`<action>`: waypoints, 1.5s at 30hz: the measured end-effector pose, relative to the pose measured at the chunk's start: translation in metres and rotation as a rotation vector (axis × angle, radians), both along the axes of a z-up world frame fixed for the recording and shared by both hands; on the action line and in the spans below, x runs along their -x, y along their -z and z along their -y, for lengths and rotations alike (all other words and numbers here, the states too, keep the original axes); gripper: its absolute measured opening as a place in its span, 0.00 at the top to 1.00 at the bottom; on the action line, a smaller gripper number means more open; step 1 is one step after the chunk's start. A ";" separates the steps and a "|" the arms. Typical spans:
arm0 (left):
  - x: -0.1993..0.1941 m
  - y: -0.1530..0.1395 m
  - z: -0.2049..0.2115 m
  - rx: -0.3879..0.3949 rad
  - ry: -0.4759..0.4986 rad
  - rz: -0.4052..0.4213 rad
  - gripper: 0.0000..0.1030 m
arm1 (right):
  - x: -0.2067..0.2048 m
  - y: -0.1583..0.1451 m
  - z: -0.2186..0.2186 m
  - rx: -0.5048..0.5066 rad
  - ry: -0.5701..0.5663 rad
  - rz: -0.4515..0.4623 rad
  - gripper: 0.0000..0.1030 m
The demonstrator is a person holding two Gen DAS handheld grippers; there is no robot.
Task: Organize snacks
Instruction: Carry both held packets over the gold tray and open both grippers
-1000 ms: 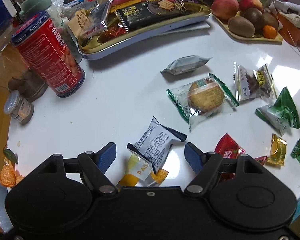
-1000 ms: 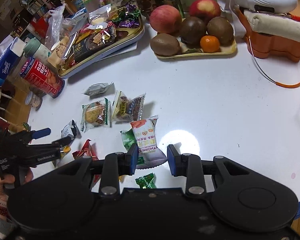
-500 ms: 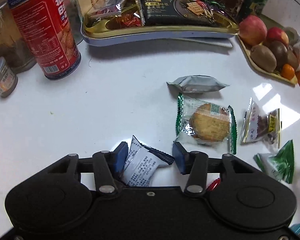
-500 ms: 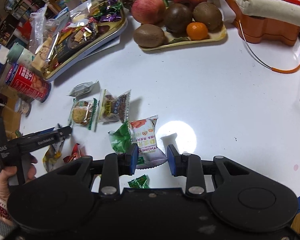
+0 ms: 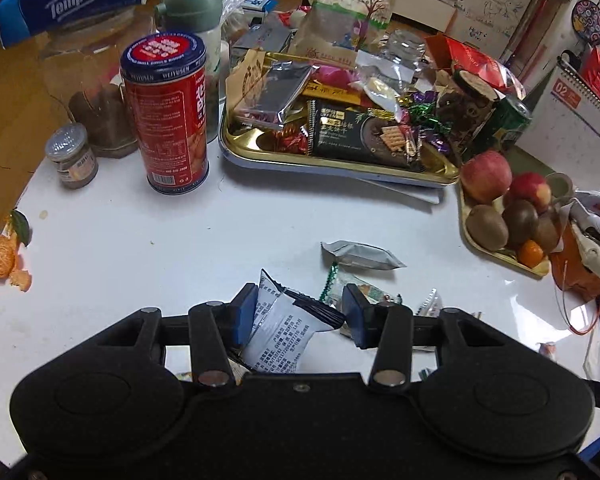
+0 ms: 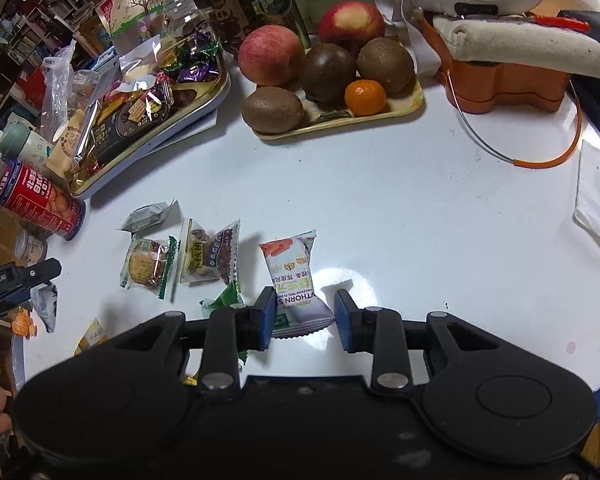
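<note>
1. Since the earlier frames, the left tongs (image 5: pixel 300 312) have risen from the surface (image 5: pixel 180 248) carrying the white packet (image 5: pixel 284 332); the gold tray (image 5: pixel 340 160) now sits closer ahead of them.
2. Left tongs: closed on the white packet, which is pinched between the blue pads and tilted, off the surface. The right wrist view shows the same packet hanging from these tongs.
3. Right tongs (image 6: pixel 304 316): closed on the carrot-print packet (image 6: pixel 296 284), held upright with its lower end between the pads; whether it is clear of the surface cannot be told.
4. Near the right tongs, loose on the surface: a green packet (image 6: pixel 226 300), a nut packet (image 6: pixel 210 254) and a biscuit packet (image 6: pixel 148 266) side by side, then a silver packet (image 6: pixel 148 214) just beyond.
5. Farther left stands a red tin (image 5: pixel 166 112), with a small jar (image 5: pixel 71 156) beside it.
6. The gold tray, heaped with wrapped snacks, lies at the far side; a fruit tray (image 6: pixel 380 116) lies to its right.
</note>
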State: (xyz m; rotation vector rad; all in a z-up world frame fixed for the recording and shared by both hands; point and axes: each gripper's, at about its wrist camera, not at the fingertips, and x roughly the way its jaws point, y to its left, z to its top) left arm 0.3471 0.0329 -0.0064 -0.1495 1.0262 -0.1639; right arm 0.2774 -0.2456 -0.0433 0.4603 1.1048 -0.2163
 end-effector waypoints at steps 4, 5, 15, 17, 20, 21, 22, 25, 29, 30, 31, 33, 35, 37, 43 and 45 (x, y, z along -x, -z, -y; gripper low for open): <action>0.029 -0.031 0.003 0.007 0.012 0.037 0.48 | 0.008 -0.015 -0.004 -0.003 -0.018 0.057 0.68; 0.037 -0.038 0.003 0.012 0.018 0.042 0.48 | 0.012 -0.020 -0.006 0.000 -0.024 0.072 0.68; 0.137 -0.060 0.002 0.042 0.044 0.086 0.48 | 0.070 -0.078 -0.029 0.014 -0.132 0.247 0.68; 0.157 -0.052 0.000 0.046 0.041 0.072 0.48 | 0.087 -0.082 -0.032 0.000 -0.139 0.273 0.68; 0.179 -0.037 -0.002 0.067 0.042 0.025 0.48 | 0.118 -0.081 -0.038 -0.011 -0.145 0.291 0.68; 0.185 -0.032 -0.002 0.070 0.042 0.010 0.48 | 0.129 -0.078 -0.040 -0.010 -0.147 0.292 0.68; 0.190 -0.028 -0.002 0.070 0.043 -0.003 0.48 | 0.139 -0.075 -0.042 -0.005 -0.150 0.291 0.67; 0.205 -0.016 0.001 0.055 0.051 -0.034 0.48 | 0.173 -0.061 -0.051 0.012 -0.162 0.265 0.67; 0.227 -0.005 0.004 0.021 0.060 -0.046 0.48 | 0.212 -0.037 -0.059 -0.026 -0.183 0.204 0.67; 0.231 -0.003 0.004 0.013 0.059 -0.048 0.48 | 0.220 -0.032 -0.061 -0.043 -0.183 0.192 0.67; 0.235 0.000 0.005 0.006 0.057 -0.054 0.48 | 0.226 -0.027 -0.064 -0.056 -0.188 0.179 0.67; 0.242 0.005 0.006 0.000 0.053 -0.064 0.48 | 0.237 -0.019 -0.071 -0.063 -0.202 0.158 0.67; 0.247 0.009 0.008 0.001 0.053 -0.075 0.48 | 0.243 -0.015 -0.082 -0.046 -0.230 0.149 0.67; 0.251 0.010 0.009 0.004 0.051 -0.077 0.48 | 0.247 -0.015 -0.092 -0.019 -0.265 0.156 0.67; 0.253 0.008 0.009 -0.001 0.046 -0.050 0.48 | 0.248 -0.026 -0.100 0.022 -0.302 0.217 0.66; 0.252 0.009 0.009 0.000 0.038 -0.052 0.48 | 0.248 -0.027 -0.099 0.015 -0.298 0.219 0.66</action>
